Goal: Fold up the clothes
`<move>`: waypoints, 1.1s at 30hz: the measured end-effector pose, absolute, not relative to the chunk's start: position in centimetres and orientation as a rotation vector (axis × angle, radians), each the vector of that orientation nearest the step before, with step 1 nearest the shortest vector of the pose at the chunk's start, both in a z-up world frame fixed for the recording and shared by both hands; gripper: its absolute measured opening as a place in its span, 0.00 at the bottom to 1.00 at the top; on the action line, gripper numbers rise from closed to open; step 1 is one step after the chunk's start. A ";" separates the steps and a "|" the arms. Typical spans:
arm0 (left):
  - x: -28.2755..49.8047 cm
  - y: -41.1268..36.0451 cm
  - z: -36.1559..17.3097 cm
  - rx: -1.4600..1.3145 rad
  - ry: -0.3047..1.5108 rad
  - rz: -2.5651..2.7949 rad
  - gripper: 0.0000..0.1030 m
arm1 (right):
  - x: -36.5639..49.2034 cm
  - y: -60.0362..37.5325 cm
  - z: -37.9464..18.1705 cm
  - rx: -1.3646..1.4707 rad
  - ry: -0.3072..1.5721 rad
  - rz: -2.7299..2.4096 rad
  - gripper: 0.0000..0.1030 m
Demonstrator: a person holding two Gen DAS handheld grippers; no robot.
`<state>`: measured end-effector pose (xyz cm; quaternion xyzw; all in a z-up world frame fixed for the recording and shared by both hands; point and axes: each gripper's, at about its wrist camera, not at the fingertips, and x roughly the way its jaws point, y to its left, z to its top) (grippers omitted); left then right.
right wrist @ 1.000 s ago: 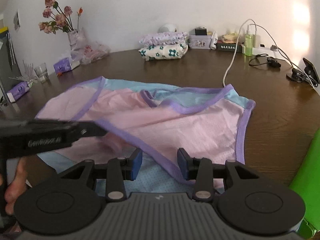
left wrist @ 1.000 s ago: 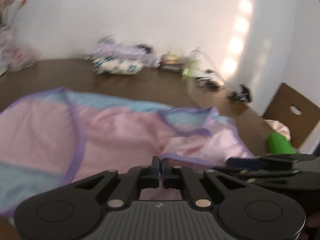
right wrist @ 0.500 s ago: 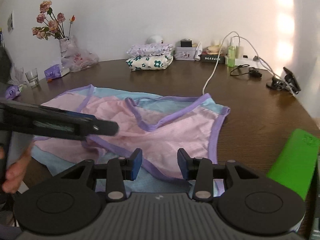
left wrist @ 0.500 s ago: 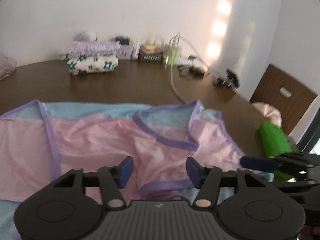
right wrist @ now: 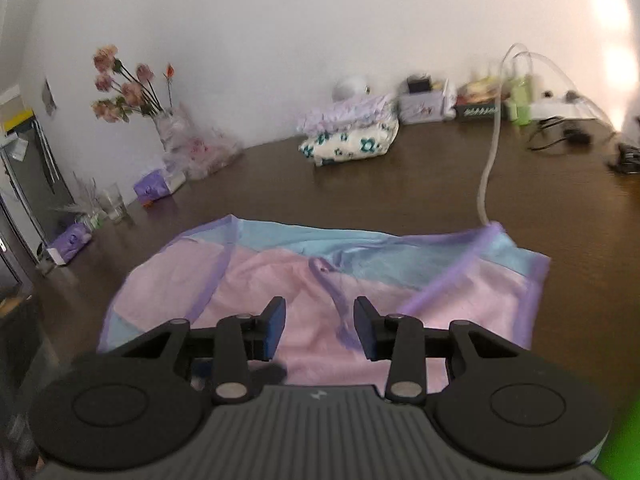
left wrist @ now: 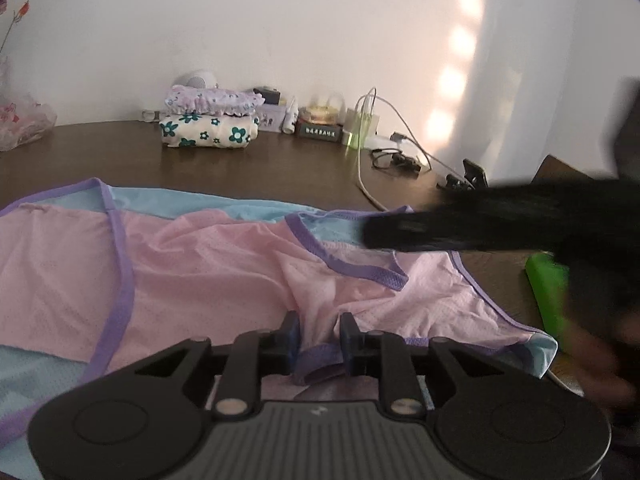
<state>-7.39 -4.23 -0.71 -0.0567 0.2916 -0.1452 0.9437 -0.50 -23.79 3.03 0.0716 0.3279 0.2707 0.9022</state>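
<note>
A pink garment (left wrist: 200, 272) with light blue panels and purple trim lies spread on the brown table (left wrist: 280, 168). My left gripper (left wrist: 319, 332) sits low at its near edge. Its jaws are closing, and a folded bit of purple hem (left wrist: 320, 364) lies between the pads, which still stand apart. In the right wrist view the same garment (right wrist: 256, 280) lies below my right gripper (right wrist: 320, 320), which is open with nothing between its fingers. In the left wrist view the right gripper (left wrist: 376, 232) shows as a dark blur above the garment's right side.
A stack of folded clothes (left wrist: 208, 124) sits at the table's far side with small boxes and bottles beside it. A white cable (right wrist: 486, 176) runs down to the garment's far right corner. A green object (left wrist: 548, 292) lies at the right. A flower vase (right wrist: 168, 128) and a glass (right wrist: 114, 200) stand at the left.
My left gripper went from shut to wide open and has now narrowed around the purple hem. My right gripper swung up and across the garment's right side, blurred by motion.
</note>
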 end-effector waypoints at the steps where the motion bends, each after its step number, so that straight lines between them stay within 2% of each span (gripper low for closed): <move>1: -7.4 -4.1 -0.8 -0.120 0.590 -0.300 0.19 | 0.6 -23.0 2.6 0.136 0.705 0.550 0.37; 3: -7.5 -3.9 -0.8 -0.128 0.580 -0.308 0.19 | 2.5 -21.6 1.7 0.118 0.765 0.546 0.37; 5: -7.6 -3.6 -1.0 -0.134 0.573 -0.318 0.19 | 3.6 -21.1 0.9 0.130 0.798 0.552 0.23; 6: -7.6 -3.5 -1.0 -0.137 0.570 -0.324 0.20 | 3.9 -21.0 0.8 0.136 0.814 0.567 0.01; 9: -7.4 -3.4 -0.9 -0.137 0.578 -0.352 0.27 | 4.3 -22.1 1.6 0.290 0.825 0.656 0.01; 10: -7.4 -3.3 -0.8 -0.135 0.581 -0.364 0.34 | 4.4 -22.7 2.1 0.359 0.818 0.684 0.01; 12: -7.3 -3.3 -0.7 -0.145 0.590 -0.381 0.36 | 4.9 -23.4 3.0 0.443 0.810 0.715 0.01; 13: -7.2 -3.3 -0.7 -0.146 0.596 -0.388 0.32 | 5.1 -23.7 3.4 0.481 0.806 0.728 0.01; 14: -7.1 -3.3 -0.7 -0.142 0.600 -0.392 0.23 | 5.4 -23.8 3.6 0.511 0.810 0.743 0.01; 16: -6.8 -3.1 -0.7 -0.162 0.615 -0.399 0.13 | 5.7 -23.5 3.7 0.550 0.815 0.765 0.01; 19: -6.4 -2.2 -0.9 -0.228 0.641 -0.391 0.11 | 6.3 -22.6 3.5 0.566 0.816 0.754 0.01; 21: -6.3 -1.4 -1.0 -0.288 0.659 -0.386 0.10 | 6.6 -21.1 2.8 0.461 0.825 0.679 0.02; 22: -6.2 -1.0 -1.1 -0.323 0.670 -0.388 0.12 | 6.6 -20.3 2.3 0.392 0.829 0.639 0.04; 25: -6.6 1.0 -0.6 -0.408 0.665 -0.368 0.34 | 5.7 -19.3 1.7 0.268 0.798 0.554 0.04; 28: -7.7 3.7 0.9 -0.425 0.611 -0.334 0.34 | 2.8 -21.4 3.7 0.273 0.692 0.544 0.07; 30: -8.3 5.5 1.7 -0.377 0.591 -0.322 0.34 | 0.3 -22.0 5.0 0.175 0.651 0.560 0.08; 32: -8.9 7.0 2.2 -0.288 0.593 -0.337 0.37 | -2.2 -21.3 5.1 0.044 0.680 0.627 0.16; 33: -9.3 7.6 2.2 -0.234 0.589 -0.337 0.37 | -3.4 -20.7 4.7 -0.010 0.697 0.660 0.25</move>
